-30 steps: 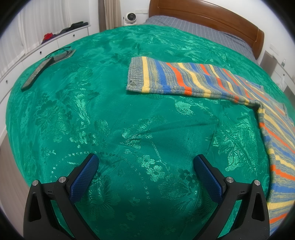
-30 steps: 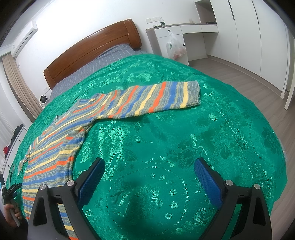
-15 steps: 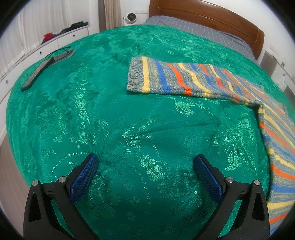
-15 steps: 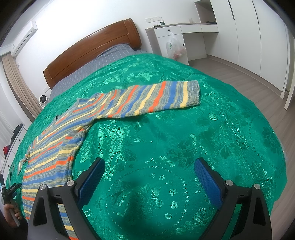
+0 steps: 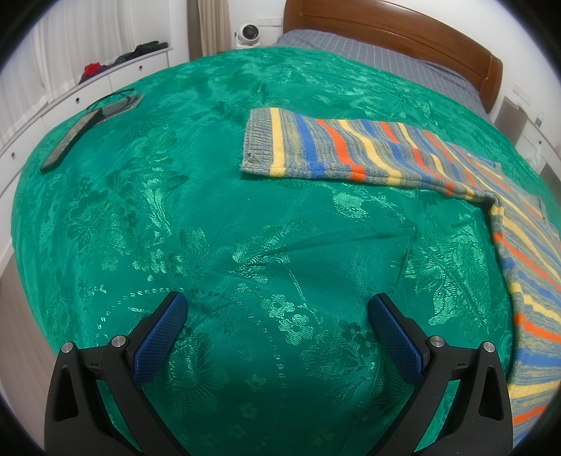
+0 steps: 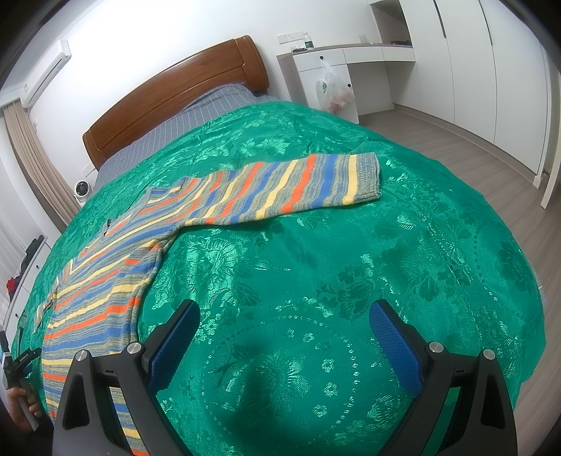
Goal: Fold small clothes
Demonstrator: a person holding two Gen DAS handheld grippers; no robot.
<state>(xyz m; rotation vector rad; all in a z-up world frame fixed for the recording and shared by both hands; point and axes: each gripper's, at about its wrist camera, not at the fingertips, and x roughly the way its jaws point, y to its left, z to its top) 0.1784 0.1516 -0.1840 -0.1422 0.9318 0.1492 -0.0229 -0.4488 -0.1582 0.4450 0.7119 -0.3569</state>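
A striped knit sweater (image 5: 385, 154) in blue, orange, yellow and grey lies flat on the green bedspread (image 5: 210, 228), one sleeve stretched toward the left, its body running down the right edge. In the right wrist view the sweater (image 6: 266, 189) has its other sleeve stretched right and its body at the lower left. My left gripper (image 5: 277, 308) is open and empty, hovering over bare bedspread below the sleeve cuff. My right gripper (image 6: 284, 315) is open and empty over bare bedspread (image 6: 350, 263), just right of the sweater's body.
A dark flat device with a cable (image 5: 70, 140) lies at the bed's left edge. A wooden headboard (image 5: 403, 31), a white dresser (image 5: 105, 80) and a small fan (image 5: 247, 33) stand behind. A white desk with a plastic bag (image 6: 333, 91) and wardrobes stand at the right.
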